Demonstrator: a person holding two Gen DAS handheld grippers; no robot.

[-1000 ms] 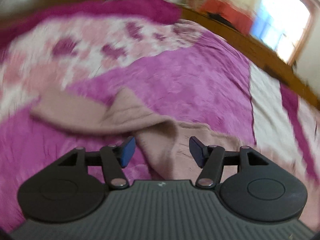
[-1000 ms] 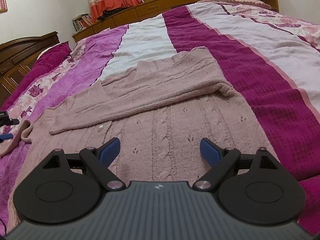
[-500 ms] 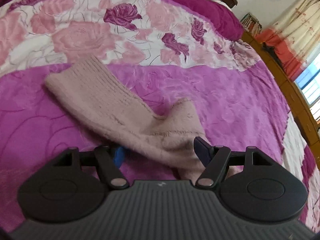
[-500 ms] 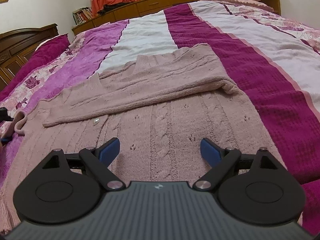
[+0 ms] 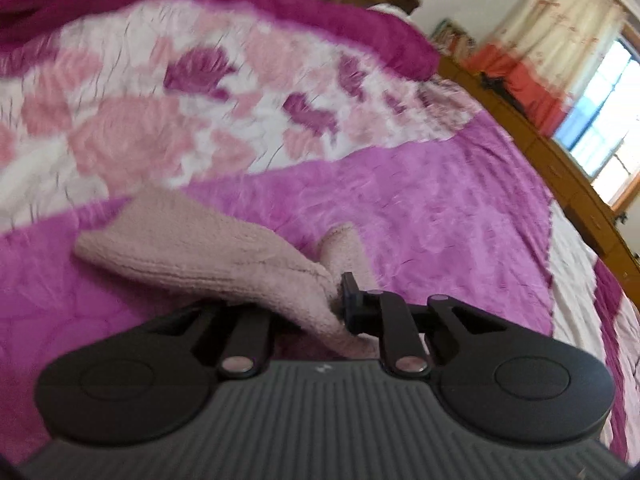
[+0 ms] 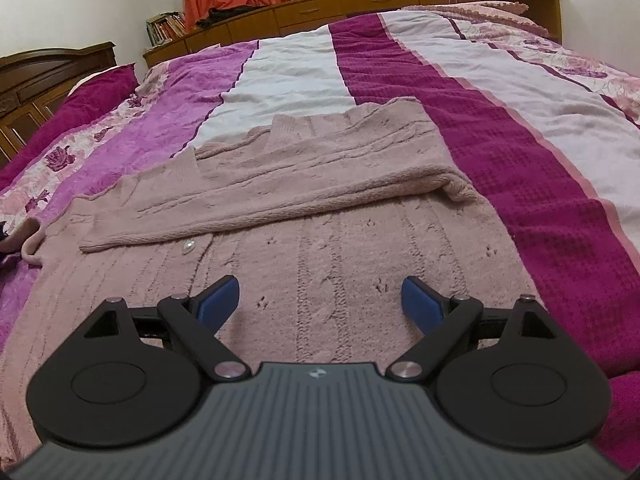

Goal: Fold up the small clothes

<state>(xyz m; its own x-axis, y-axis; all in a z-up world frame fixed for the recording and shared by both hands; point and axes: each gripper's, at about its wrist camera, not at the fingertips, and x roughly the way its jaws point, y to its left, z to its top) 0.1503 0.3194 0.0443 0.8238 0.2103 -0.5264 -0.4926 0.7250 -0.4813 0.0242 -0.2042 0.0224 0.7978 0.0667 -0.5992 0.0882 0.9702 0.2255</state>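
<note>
The left gripper pinches the pink cardigan's sleeve near the bed's side; the right gripper hovers wide open above the cardigan's body.

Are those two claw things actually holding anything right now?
The left gripper pinches the pink cardigan's loose sleeve partway along. The right gripper is open, holding nothing.

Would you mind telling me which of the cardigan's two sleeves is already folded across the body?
The sleeve lying across the cardigan ahead of the open right claw; the other sleeve trails onto the bedspread, pinched in the left claw.
</note>
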